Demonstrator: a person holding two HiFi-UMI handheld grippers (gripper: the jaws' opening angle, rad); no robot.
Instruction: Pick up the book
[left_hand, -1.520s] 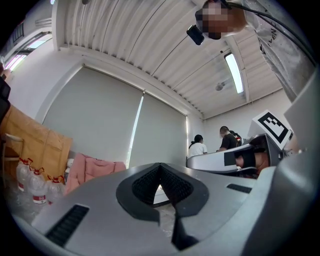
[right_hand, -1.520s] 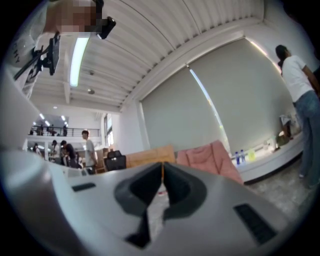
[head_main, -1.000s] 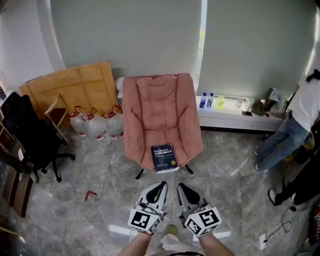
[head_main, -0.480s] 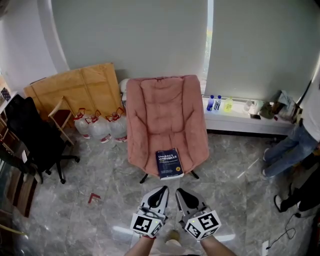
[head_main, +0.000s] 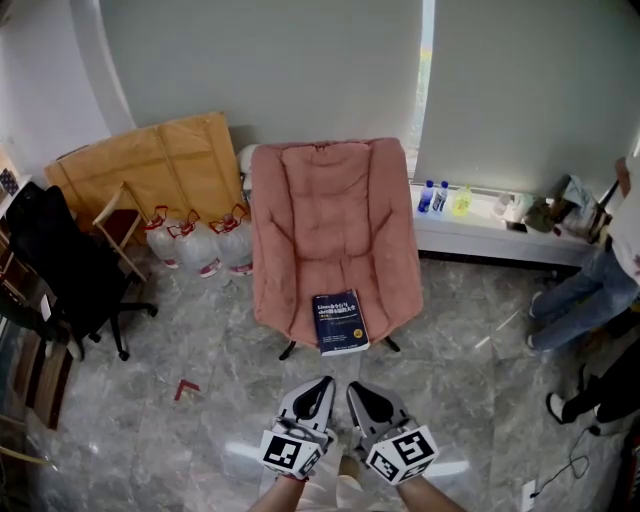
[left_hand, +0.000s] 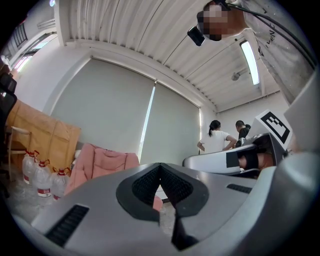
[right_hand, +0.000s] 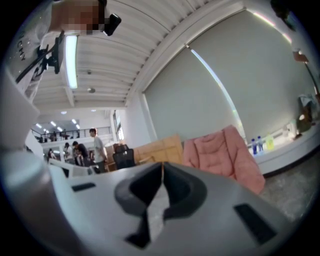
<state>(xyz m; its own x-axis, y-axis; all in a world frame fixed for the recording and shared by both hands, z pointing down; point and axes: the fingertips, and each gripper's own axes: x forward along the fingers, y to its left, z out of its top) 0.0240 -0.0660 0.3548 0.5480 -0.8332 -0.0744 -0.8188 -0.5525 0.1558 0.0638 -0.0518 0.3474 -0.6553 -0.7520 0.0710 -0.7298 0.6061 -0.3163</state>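
Observation:
A dark blue book (head_main: 340, 322) lies flat on the front edge of the seat of a pink lounge chair (head_main: 333, 225). My two grippers are held side by side low in the head view, just short of the chair, and point toward the book. The left gripper (head_main: 324, 382) is shut with nothing in it, and its pads meet at the tip in the left gripper view (left_hand: 160, 166). The right gripper (head_main: 352, 388) is also shut and empty, its jaws together in the right gripper view (right_hand: 162, 165). Bare floor lies between the fingertips and the book.
Water jugs (head_main: 197, 246) and leaning cardboard (head_main: 150, 165) stand left of the chair, with a black office chair (head_main: 62, 272) further left. A low white sill (head_main: 480, 238) with bottles (head_main: 432, 197) runs along the right. A person (head_main: 592, 290) stands at the right edge. The floor is grey marble (head_main: 200, 340).
Both grippers have sunk slightly toward the bottom of the head view and stay shut. The book has not moved on the chair.

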